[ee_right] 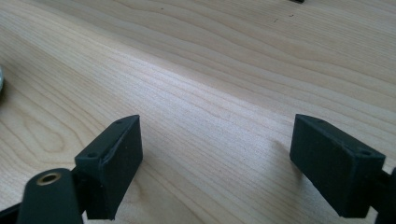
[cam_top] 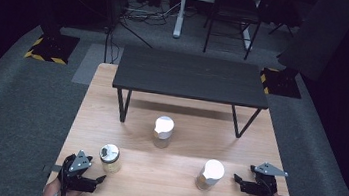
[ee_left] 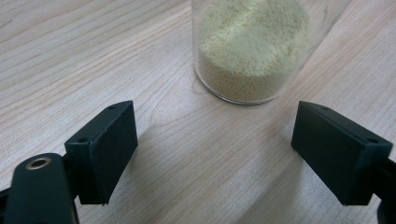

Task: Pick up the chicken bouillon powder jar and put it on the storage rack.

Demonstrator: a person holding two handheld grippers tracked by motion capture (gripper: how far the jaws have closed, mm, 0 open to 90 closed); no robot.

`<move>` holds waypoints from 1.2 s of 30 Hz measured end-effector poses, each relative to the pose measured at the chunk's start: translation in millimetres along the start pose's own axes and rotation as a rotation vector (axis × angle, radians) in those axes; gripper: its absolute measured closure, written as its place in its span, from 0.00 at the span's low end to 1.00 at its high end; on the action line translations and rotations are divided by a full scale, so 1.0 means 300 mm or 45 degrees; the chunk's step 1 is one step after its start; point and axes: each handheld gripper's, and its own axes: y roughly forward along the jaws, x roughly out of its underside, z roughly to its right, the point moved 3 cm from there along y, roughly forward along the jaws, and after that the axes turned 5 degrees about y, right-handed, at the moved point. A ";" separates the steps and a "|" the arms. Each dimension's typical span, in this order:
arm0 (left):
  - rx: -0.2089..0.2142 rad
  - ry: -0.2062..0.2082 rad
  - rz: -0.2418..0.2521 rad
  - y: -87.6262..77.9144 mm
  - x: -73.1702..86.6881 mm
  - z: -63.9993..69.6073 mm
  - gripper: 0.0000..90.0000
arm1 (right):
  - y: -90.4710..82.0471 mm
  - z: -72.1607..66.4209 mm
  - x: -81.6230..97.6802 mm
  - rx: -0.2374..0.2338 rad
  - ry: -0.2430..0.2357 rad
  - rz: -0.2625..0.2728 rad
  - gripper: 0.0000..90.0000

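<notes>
In the high view we are looking down on a light wooden table (cam_top: 171, 188) carrying a low black shelf (cam_top: 193, 76) along its far edge. Three clear jars are standing in front of it: one with a white lid (cam_top: 163, 131) mid-table just before the shelf, a second white-lidded jar (cam_top: 210, 174) toward the near right corner, and a jar with a darker, metallic-looking lid (cam_top: 110, 158) toward the near left corner. We are holding the left gripper (cam_top: 98, 179) at the near edge, just beside that last jar and pointing toward it, so we judge it is the one we are going for first. The right gripper (cam_top: 237, 179) is resting near the right edge, aimed at the second white-lidded jar but apart from it.

In the left gripper view the jaws are standing spread wide with nothing between them, and the jar of pale yellow grains (ee_left: 252, 51) is sitting upright on the wood just ahead, slightly right of centre. We judge the gripper is lined up so it can close around the glass wall.

In the right gripper view the jaws are also spread and gripping nothing, hovering over bare tabletop (ee_right: 224, 70); a sliver of something round is touching the left edge, too little to name.
</notes>
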 end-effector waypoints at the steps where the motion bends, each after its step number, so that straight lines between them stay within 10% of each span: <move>1: 0.000 0.000 0.000 0.000 0.000 0.000 0.16 | 0.000 0.000 0.000 0.000 -0.001 0.000 0.18; 36: -0.048 -0.052 0.001 -0.011 0.008 0.014 0.16 | 0.001 0.002 -0.002 -0.002 0.000 -0.003 0.18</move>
